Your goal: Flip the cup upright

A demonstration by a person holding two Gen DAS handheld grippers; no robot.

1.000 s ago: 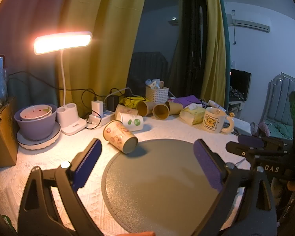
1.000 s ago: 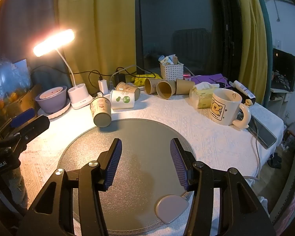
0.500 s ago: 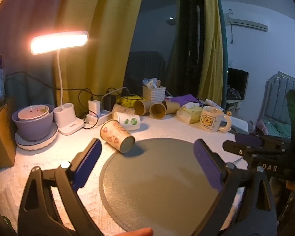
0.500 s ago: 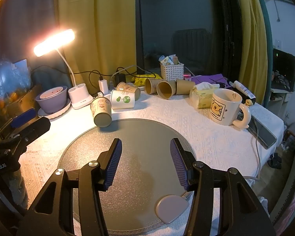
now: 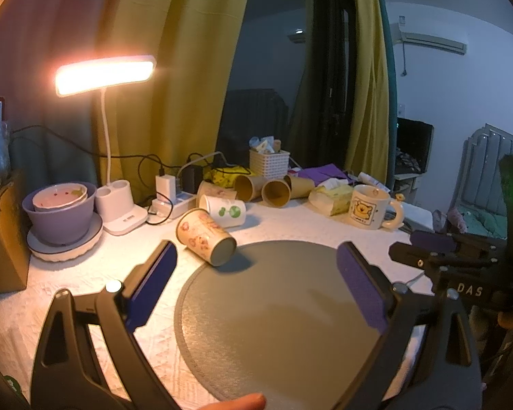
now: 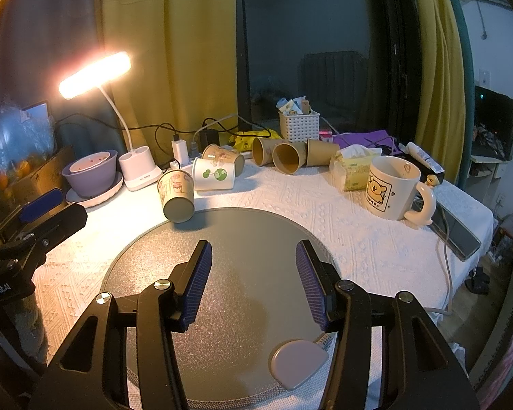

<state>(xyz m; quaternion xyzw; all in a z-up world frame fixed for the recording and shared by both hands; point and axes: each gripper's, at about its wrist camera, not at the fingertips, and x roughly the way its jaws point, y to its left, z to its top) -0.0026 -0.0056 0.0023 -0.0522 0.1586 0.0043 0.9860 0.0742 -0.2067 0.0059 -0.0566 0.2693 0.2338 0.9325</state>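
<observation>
Left wrist view, tipped cup (image 5: 206, 237) mouth hidden, thumb tip (image 5: 244, 402) cropped

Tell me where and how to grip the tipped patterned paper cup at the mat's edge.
Grip the patterned cup across its side wall mid-body, coming from above. It lies on its side, base toward the camera and mouth toward the lamp, so only the round wall offers opposite faces.

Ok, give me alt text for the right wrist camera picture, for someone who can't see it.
An open right claw hovers over a round grey mat on a white tablecloth. A patterned paper cup lies tipped over at the mat's far edge. Behind it are more toppled cups, a lit desk lamp and a bear mug.
</observation>
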